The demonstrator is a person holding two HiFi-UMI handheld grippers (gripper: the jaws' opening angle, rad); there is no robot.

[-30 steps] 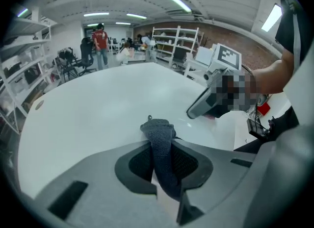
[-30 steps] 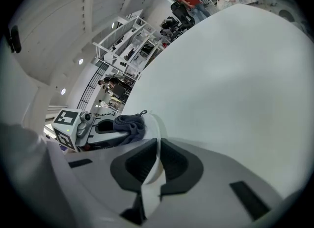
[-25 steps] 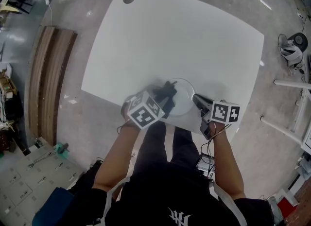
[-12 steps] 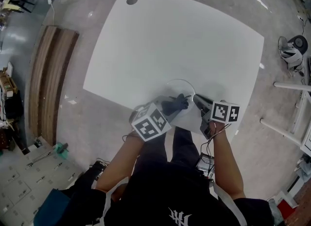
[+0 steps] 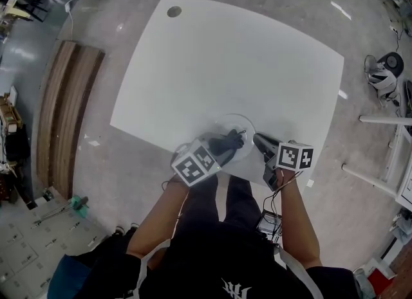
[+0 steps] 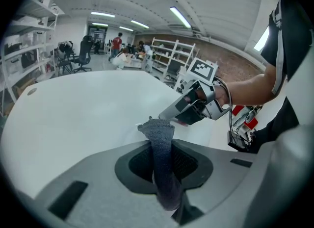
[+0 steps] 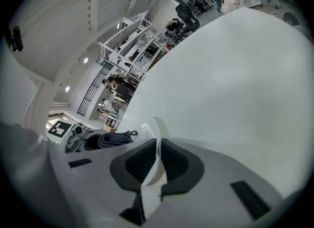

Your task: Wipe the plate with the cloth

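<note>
A clear round plate [image 5: 239, 124] lies at the near edge of the white table [image 5: 225, 66]. My left gripper [image 5: 217, 151] is shut on a dark grey cloth [image 5: 228, 142], which rests on the plate's near part. In the left gripper view the cloth [image 6: 161, 143] stands up between the jaws. My right gripper [image 5: 257, 140] is shut on the plate's right rim. The right gripper view shows the thin rim [image 7: 156, 161] pinched between the jaws, with the cloth [image 7: 115, 139] and left gripper [image 7: 73, 136] just beyond to the left. The left gripper view shows the right gripper [image 6: 172, 114] close ahead.
The table's near edge runs right under both grippers. A cable hole [image 5: 174, 11] sits in the table's far left corner. Wooden planks [image 5: 64, 111] lie on the floor to the left. An electronic box [image 5: 270, 224] hangs by the person's right leg.
The left gripper has dragged the cloth from the plate's far left part toward its near side, closer to the right gripper. The right gripper keeps its hold on the rim.
</note>
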